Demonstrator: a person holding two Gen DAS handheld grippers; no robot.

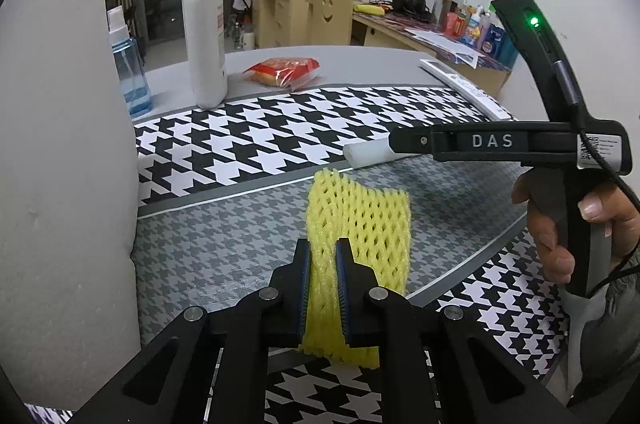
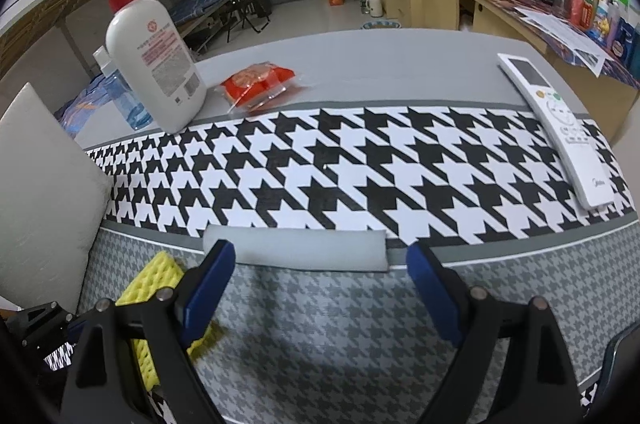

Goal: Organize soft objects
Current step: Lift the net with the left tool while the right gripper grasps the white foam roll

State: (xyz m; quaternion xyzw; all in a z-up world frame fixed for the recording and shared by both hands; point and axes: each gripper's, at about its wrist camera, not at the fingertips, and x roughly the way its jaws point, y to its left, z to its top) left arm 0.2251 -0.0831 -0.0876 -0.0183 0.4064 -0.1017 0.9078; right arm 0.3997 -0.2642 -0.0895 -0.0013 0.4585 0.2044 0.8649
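Nearest the lens, the left gripper (image 1: 323,264) has its blue-padded jaws pinched tight on the near end of a yellow foam-net fruit sleeve (image 1: 360,224), whose rest lies limp on the grey houndstooth mat (image 1: 224,244). Just beyond, the right gripper (image 2: 320,256) stands wide with nothing between its jaws, hovering at a flat grey-white foam strip (image 2: 296,250) on the mat's far edge. My worry is the squashy net slipping free when lifted, or the spread jaws nudging the strip away instead of straddling it.
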